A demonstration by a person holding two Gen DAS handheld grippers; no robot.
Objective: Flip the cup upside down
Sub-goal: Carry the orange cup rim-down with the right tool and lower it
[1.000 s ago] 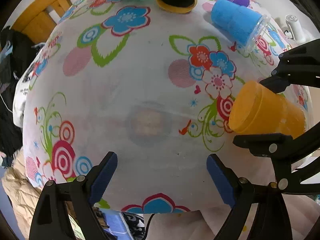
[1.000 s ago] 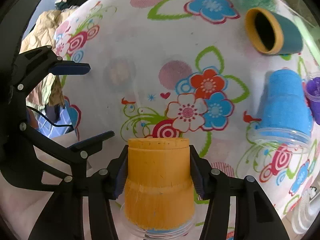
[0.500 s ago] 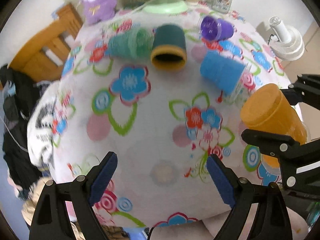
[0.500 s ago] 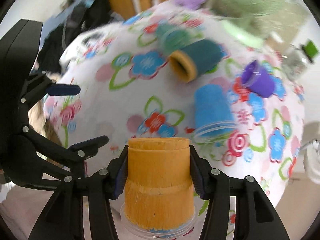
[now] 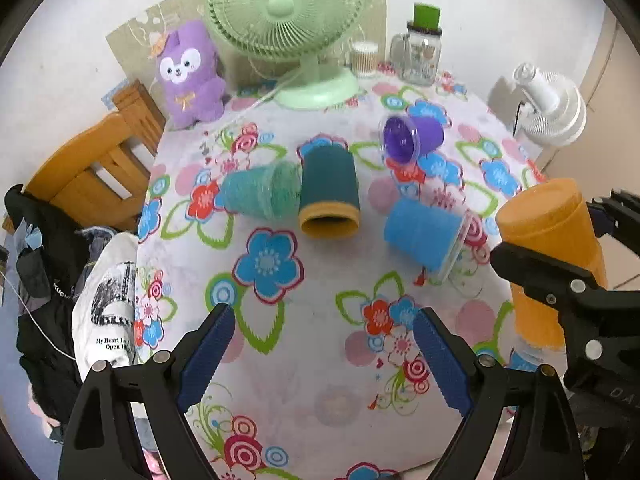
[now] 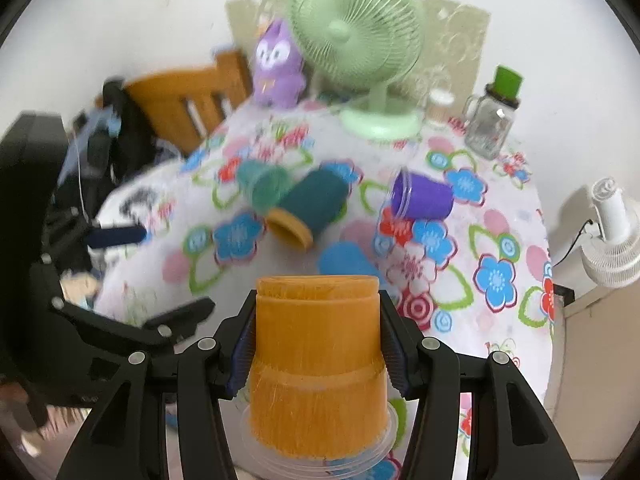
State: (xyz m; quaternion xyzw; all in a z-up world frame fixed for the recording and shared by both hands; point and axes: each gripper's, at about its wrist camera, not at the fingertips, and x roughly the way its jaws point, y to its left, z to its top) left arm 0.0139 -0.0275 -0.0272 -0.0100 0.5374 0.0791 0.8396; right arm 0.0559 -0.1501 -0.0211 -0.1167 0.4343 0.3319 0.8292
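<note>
We have lifted the orange cup [image 6: 318, 364] off the table [image 5: 320, 392], base-up, clamped in our right gripper [image 6: 318, 344]; left gripper [image 5: 320, 356] gapes wide, empty; setting down near the front edge remains.

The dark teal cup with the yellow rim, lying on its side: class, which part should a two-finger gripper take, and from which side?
Grip the dark teal cup with the yellow rim across its straight middle wall, coming from above. Its mouth faces the left gripper, and the green cup crowds one flank, so finger room there looks tight.
</note>
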